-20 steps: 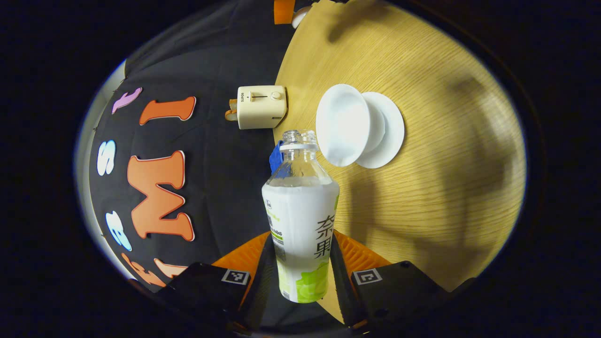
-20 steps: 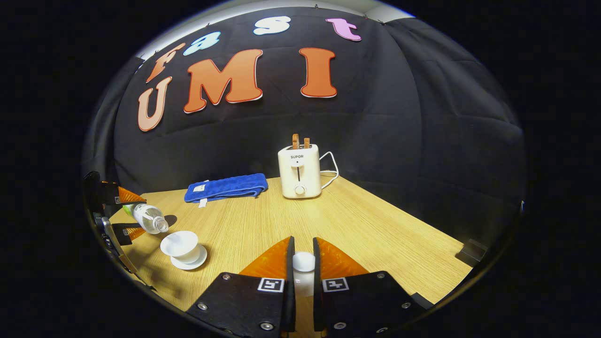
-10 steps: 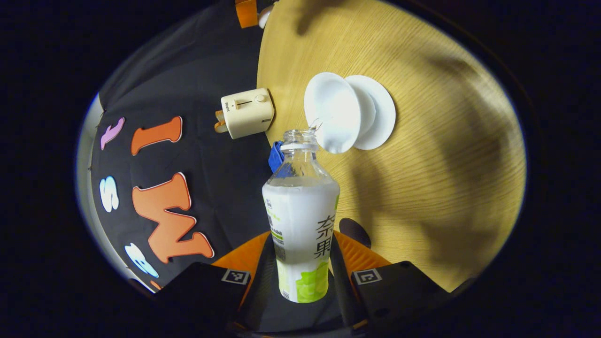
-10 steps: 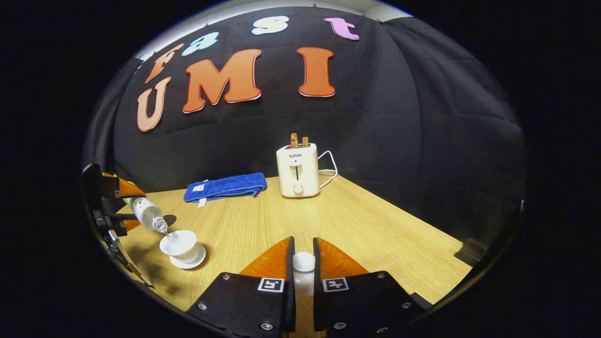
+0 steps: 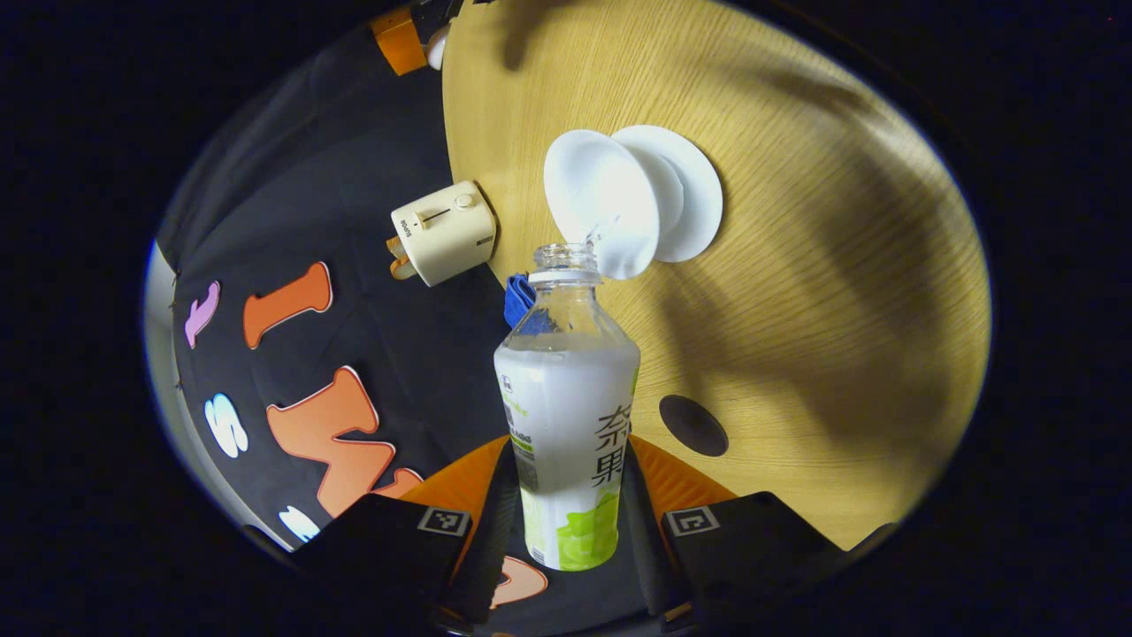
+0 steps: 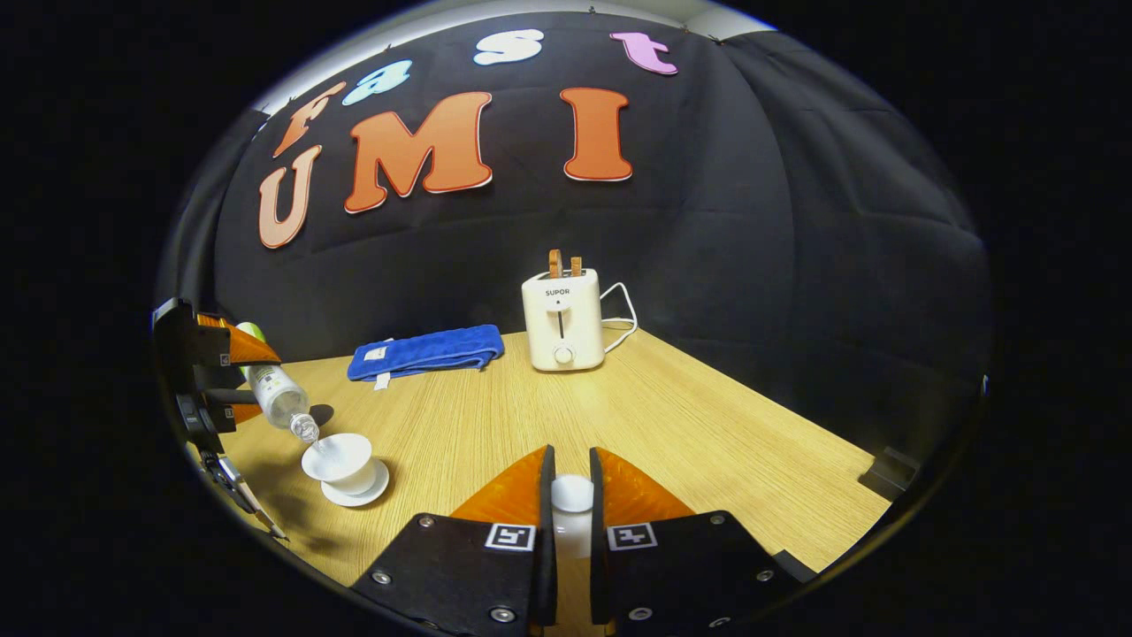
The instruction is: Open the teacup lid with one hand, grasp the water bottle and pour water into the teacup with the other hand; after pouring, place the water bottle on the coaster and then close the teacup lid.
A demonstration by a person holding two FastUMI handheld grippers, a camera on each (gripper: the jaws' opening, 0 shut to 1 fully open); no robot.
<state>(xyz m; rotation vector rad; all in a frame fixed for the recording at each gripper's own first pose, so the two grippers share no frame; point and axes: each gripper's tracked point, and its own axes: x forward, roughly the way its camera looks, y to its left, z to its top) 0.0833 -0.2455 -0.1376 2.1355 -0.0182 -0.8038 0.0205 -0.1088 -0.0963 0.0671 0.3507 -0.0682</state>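
Note:
My left gripper (image 5: pixel 566 495) is shut on the water bottle (image 5: pixel 568 416), which has a white and green label and no cap. The bottle is tipped mouth-down over the white teacup (image 5: pixel 601 202), and a thin stream of water runs from its mouth into the cup. The cup stands uncovered on its white saucer (image 5: pixel 690 199). A dark round coaster (image 5: pixel 694 425) lies on the table near the bottle's body. My right gripper (image 6: pixel 567 509) is shut on the white teacup lid (image 6: pixel 571 494), held above the table. From there the tilted bottle (image 6: pixel 281 402), teacup (image 6: pixel 340 460) and left gripper (image 6: pixel 217 380) appear far left.
A cream toaster (image 6: pixel 562 320) with its cord stands at the back of the wooden table (image 6: pixel 690 425). A folded blue towel (image 6: pixel 426 351) lies to its left along the back edge. The toaster (image 5: pixel 442 232) and a corner of the towel (image 5: pixel 516 299) also show behind the bottle.
The left gripper has tipped the bottle further over the cup and water now flows into it. The coaster has come into the left gripper view. The right gripper holds still with the lid.

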